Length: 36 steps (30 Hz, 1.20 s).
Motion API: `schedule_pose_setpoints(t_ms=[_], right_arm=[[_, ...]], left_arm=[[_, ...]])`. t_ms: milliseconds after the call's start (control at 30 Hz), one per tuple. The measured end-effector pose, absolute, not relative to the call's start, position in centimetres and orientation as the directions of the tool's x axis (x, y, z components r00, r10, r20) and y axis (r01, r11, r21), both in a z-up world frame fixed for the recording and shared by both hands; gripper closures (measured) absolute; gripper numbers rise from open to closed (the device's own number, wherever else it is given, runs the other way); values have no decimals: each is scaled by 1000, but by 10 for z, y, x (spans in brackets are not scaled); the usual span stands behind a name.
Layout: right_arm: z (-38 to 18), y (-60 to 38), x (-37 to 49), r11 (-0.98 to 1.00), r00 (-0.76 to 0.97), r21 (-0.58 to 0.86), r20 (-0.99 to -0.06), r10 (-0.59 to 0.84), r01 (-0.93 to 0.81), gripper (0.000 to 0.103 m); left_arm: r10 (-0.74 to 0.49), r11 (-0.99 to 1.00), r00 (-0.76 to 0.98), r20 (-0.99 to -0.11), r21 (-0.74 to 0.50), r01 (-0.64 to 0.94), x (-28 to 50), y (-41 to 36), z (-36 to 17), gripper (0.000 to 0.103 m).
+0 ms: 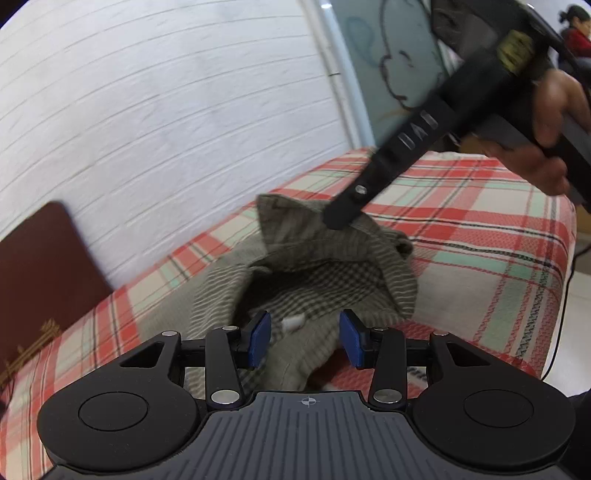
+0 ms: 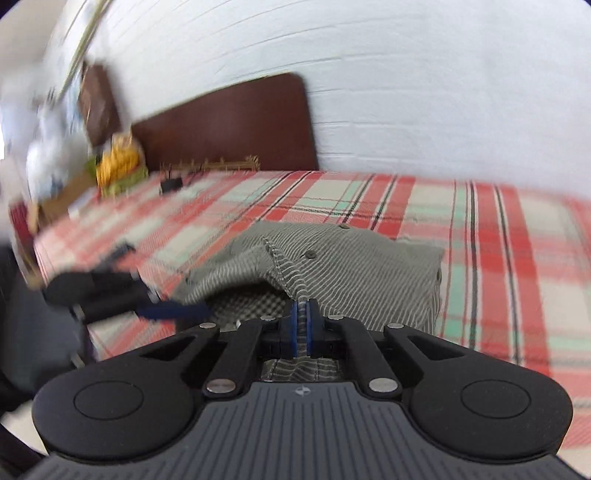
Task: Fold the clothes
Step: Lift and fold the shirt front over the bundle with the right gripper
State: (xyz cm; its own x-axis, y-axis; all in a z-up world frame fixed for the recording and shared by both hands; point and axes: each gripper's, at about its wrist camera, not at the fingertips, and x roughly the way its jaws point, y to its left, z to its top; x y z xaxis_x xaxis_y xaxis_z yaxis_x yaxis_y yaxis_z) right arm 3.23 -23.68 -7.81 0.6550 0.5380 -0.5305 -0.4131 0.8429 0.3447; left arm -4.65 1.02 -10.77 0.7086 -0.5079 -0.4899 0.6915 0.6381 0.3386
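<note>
A grey striped shirt [image 1: 295,266] with a checked lining lies crumpled on the plaid bed sheet [image 1: 480,236]. My left gripper [image 1: 306,338] stands open low over the shirt's near edge. Fabric lies between its blue pads [image 1: 260,338], but they do not press on it. In the right wrist view my right gripper [image 2: 303,325] is shut on a seamed edge of the shirt [image 2: 351,266], and the cloth rises into the pads. From the left wrist view the right gripper [image 1: 340,218] reaches down onto the shirt's far side, held by a hand [image 1: 546,147]. The left gripper [image 2: 173,310] shows blurred there.
A dark brown headboard [image 2: 229,125] and a white brick wall [image 2: 406,92] border the bed. Blurred clutter [image 2: 114,162] stands beside the headboard, and a small black object [image 2: 171,184] lies on the sheet. A seated person [image 1: 576,26] is far off. A cable [image 1: 561,314] hangs at the bed's edge.
</note>
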Motion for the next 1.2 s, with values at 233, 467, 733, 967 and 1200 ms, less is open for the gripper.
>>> schedule_pose_setpoints(t_ms=[233,467,733,967,1200], right_arm=[[-92,-275,45,763,642,575,-472,604,-295,98],[-90,-273,42,765,655,567,-458,600,-305,98],[-88,-272,43,751,655,581,-441,614,-313,98],[-82,-268,36,752,657,574,-436,615,-323,98],[-83,-282,30,750,691,601,-417,590,-276,98]], left_arm=[[-545,537,652,-526,378,754,-47,-13,-118,46],[-581,535,627,-519,337,775,-47,-3,-108,45],[-607,558,570,-554,214,802,-41,11,-108,45],[-565,488,585,-581,336,805,-43,-18,-130,45],[-528,653,665,-527,249,716,-32,-2,-133,103]])
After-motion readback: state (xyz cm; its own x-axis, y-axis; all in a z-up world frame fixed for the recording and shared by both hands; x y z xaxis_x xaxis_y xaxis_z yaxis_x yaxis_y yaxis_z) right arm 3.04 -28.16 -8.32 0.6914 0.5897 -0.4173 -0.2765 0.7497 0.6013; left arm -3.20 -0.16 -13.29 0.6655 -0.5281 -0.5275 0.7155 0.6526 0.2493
